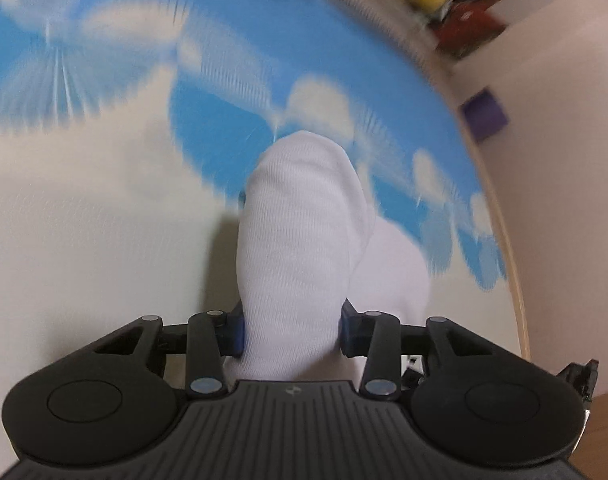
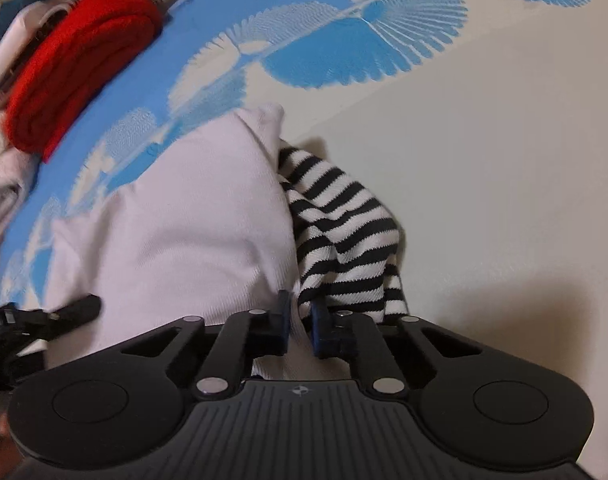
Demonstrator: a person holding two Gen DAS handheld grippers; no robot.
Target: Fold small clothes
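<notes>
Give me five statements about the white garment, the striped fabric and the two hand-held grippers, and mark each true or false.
1. The left hand-held gripper has a bunched fold of the white knit garment between its blue pads. True.
2. The right hand-held gripper stands wide open over bare cloth. False: its pads are nearly together, pinching fabric at the garment's edge.
3. A black-and-white striped fabric shows beside the white garment. True.
4. The folded red knit cloth lies on top of the white garment. False: it lies apart, near the edge of the blue-and-cream patterned cover.
5. The striped fabric is red and white. False: black and white.
</notes>
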